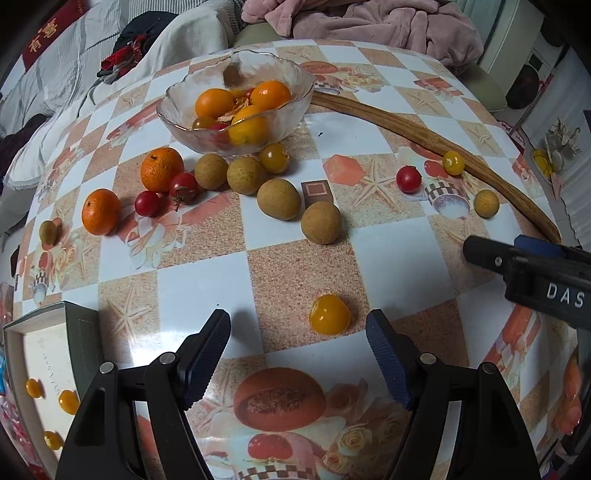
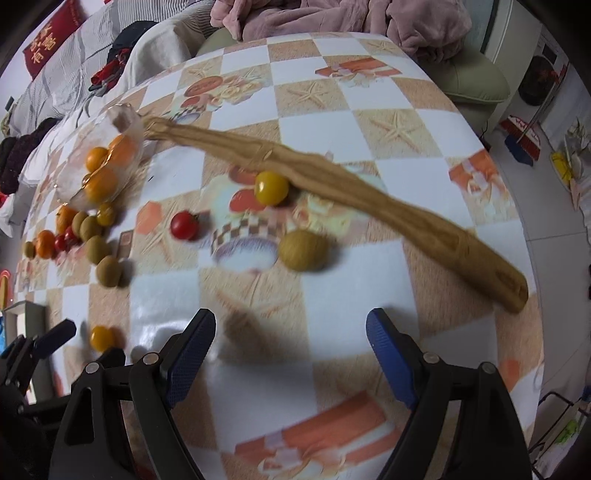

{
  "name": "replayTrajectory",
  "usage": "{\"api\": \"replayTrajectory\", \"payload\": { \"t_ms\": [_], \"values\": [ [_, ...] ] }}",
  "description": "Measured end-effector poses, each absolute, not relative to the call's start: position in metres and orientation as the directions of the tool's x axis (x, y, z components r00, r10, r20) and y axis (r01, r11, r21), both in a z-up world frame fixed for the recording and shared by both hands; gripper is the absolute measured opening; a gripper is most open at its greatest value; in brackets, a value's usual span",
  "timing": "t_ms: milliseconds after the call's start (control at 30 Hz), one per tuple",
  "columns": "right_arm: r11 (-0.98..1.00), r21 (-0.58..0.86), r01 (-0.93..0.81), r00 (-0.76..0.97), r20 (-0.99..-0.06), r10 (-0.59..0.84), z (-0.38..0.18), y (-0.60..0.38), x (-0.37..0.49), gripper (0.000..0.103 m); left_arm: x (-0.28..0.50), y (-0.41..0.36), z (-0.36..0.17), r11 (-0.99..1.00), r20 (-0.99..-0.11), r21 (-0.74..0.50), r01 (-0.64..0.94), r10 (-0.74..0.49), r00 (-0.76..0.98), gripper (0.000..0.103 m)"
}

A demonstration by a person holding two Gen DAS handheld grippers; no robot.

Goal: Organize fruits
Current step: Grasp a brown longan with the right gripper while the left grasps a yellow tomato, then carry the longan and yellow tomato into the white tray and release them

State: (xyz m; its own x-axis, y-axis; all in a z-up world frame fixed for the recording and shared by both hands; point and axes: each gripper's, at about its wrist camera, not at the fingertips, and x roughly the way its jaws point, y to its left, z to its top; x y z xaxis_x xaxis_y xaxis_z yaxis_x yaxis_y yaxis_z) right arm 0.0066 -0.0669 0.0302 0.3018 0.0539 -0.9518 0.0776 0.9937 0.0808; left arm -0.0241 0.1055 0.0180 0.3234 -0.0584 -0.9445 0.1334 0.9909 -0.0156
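Partly sorted: few oranges in glass bowl (image 1: pixel 236 110), yellow toms in box (image 1: pixel 48 369) (lower left); most fruit loose on surface (image 1: pixel 388 258); left claw (image 1: pixel 297 343) & right claw (image 2: pixel 291 343) spread, empty.

Your right wrist view blurs the wooden stick (image 2: pixel 369 199); the box (image 1: pixel 48 332) beside your left gripper is cut off.

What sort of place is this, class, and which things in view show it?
Probably a lived-in home room: a patterned tablecloth with loose fruit, a glass bowl, a pink blanket and bedding behind.
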Motion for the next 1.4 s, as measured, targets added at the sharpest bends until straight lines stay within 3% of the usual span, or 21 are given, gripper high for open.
{"api": "replayTrajectory", "payload": {
  "t_ms": [200,267,300,367,433,533,767,1400],
  "values": [
    [0.998,0.026,0.051,0.332,-0.943,0.007,0.031,-0.065,0.02,0.071,-0.022,0.1,0.014,0.993,-0.944,-0.01,0.119,-0.048,0.327,0.077],
    [0.999,0.003,0.041,0.337,-0.941,-0.011,0.032,-0.064,0.023,0.057,-0.021,0.099,0.015,0.993,-0.944,-0.017,0.117,-0.055,0.326,0.072],
    [0.999,-0.007,0.037,0.338,-0.941,-0.019,0.032,-0.064,0.025,0.053,-0.022,0.098,0.016,0.993,-0.942,-0.019,0.118,-0.058,0.33,0.064],
    [0.999,-0.009,0.035,0.341,-0.94,-0.02,0.033,-0.066,0.027,0.036,-0.022,0.096,0.018,0.992,-0.942,-0.022,0.125,-0.063,0.331,0.049],
    [0.999,-0.008,0.033,0.34,-0.94,-0.019,0.034,-0.068,0.027,0.029,-0.022,0.094,0.02,0.991,-0.941,-0.027,0.127,-0.068,0.332,0.036],
    [1.0,0.012,0.021,0.34,-0.94,0.004,0.035,-0.069,0.025,0.029,-0.022,0.096,0.021,0.99,-0.94,-0.057,0.129,-0.097,0.328,0.022],
    [0.997,0.083,0.008,0.338,-0.938,0.075,0.042,-0.064,0.008,0.029,-0.031,0.111,0.03,0.985,-0.93,-0.136,0.106,-0.164,0.328,0.022],
    [0.985,0.147,-0.087,0.303,-0.938,0.167,0.062,-0.006,-0.029,0.03,-0.065,0.169,0.059,0.984,-0.914,-0.17,0.054,-0.178,0.365,0.022]
  ]
}}
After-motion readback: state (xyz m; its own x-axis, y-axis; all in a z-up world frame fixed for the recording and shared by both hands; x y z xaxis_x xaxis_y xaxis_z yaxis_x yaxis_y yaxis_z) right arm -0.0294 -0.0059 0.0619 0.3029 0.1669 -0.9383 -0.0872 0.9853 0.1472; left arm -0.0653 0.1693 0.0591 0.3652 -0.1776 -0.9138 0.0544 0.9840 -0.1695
